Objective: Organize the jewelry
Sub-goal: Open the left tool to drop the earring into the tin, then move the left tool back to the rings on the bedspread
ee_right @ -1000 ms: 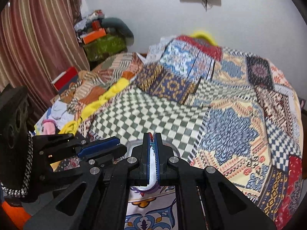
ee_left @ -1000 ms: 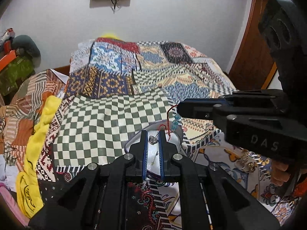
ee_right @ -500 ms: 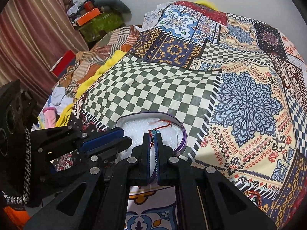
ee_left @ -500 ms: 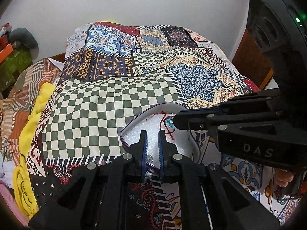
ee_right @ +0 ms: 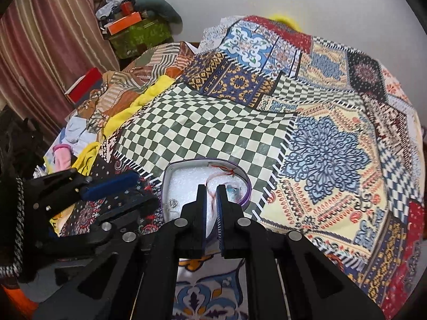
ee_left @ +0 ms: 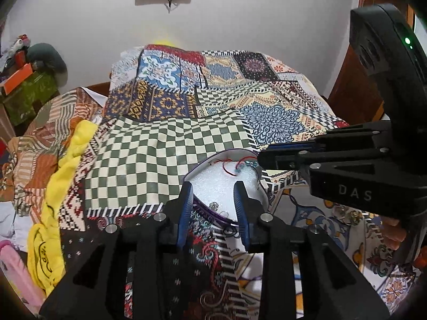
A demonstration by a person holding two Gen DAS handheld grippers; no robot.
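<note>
A purple-rimmed jewelry box (ee_left: 205,162) with a white foam lining lies on the patchwork bedspread; it also shows in the right wrist view (ee_right: 168,176). A small silver pendant (ee_left: 214,206) lies on the foam; it also shows in the right wrist view (ee_right: 173,203). A red cord bracelet with blue beads (ee_left: 237,166) lies at the box's far side. My left gripper (ee_left: 213,194) is open over the box's near edge, empty. My right gripper (ee_right: 212,193) is slightly open over the box, the red cord (ee_right: 222,172) lying loose between and beyond its fingers.
The patchwork bedspread (ee_right: 320,133) covers the bed. A yellow cloth (ee_left: 66,165) and piled clothes lie at the left. Boxes (ee_right: 133,29) stand by the wall and a curtain (ee_right: 40,40) hangs at left. More silver jewelry (ee_left: 347,213) lies on the bedspread, under the right gripper.
My left gripper has opened and let the silver pendant go into the box. My right gripper has parted slightly, and the red cord bracelet now lies in the box.
</note>
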